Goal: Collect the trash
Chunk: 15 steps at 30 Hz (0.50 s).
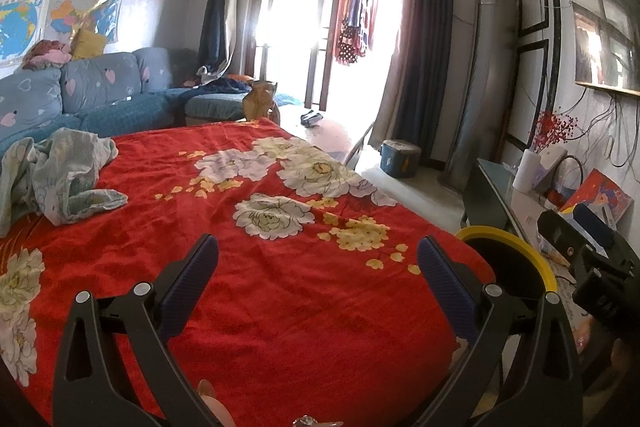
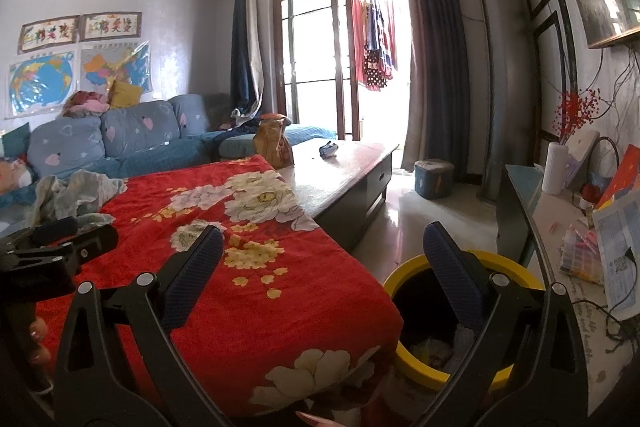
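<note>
A yellow-rimmed bin (image 2: 464, 311) with a black inside stands on the floor at the right corner of the red flowered blanket (image 2: 240, 291); some trash lies at its bottom. In the left wrist view the bin (image 1: 516, 259) shows at the right edge of the blanket (image 1: 260, 299). My left gripper (image 1: 318, 261) is open above the blanket, nothing between its fingers. My right gripper (image 2: 322, 247) is open too, its right finger over the bin's mouth and its left finger over the blanket. Each device shows in the other's view, the right gripper (image 1: 592, 267) and the left gripper (image 2: 48, 251).
A crumpled pale cloth (image 1: 60, 175) lies on the blanket's far left. Beyond are a blue sofa (image 2: 120, 139), a brown paper bag (image 2: 274, 141) and a long low table (image 2: 344, 175) holding a small crumpled item (image 2: 329, 149). A cluttered sideboard (image 2: 580, 251) runs along the right wall.
</note>
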Available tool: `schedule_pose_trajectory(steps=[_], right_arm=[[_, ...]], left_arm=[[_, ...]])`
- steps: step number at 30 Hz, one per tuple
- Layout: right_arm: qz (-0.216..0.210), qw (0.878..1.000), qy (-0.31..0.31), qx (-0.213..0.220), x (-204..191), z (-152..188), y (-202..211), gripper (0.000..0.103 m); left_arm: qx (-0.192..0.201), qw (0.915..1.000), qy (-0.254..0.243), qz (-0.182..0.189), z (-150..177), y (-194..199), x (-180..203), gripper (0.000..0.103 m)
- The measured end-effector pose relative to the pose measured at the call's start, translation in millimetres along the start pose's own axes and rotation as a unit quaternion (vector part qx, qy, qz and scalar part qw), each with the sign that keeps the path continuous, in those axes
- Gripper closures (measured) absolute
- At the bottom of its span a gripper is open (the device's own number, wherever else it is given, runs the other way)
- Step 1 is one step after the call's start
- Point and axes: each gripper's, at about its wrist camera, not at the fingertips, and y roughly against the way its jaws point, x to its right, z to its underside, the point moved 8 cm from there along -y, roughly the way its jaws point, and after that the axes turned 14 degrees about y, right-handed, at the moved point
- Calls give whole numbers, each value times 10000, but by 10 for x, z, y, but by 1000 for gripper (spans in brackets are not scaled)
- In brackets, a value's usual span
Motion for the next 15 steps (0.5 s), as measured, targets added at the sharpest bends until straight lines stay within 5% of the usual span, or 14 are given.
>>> schedule_pose_trajectory(steps=[5, 9, 11, 15], right_arm=[[-458, 9986, -100, -263, -212, -122, -211, 11], [-1353, 9899, 113, -400, -1024, -463, -561, 11], [-2242, 9712, 340, -726, -1859, -623, -784, 11], [-3637, 9181, 735, -1391, -3411, -648, -1003, 11]], left_arm=[[-286, 9993, 228, -85, -69, 4, -216, 6], [-74, 9905, 697, -1186, -387, 122, -1249, 6], [-86, 9768, 858, -1960, -506, 186, -1858, 6], [-218, 9185, 1464, -3666, -614, 431, -3492, 6]])
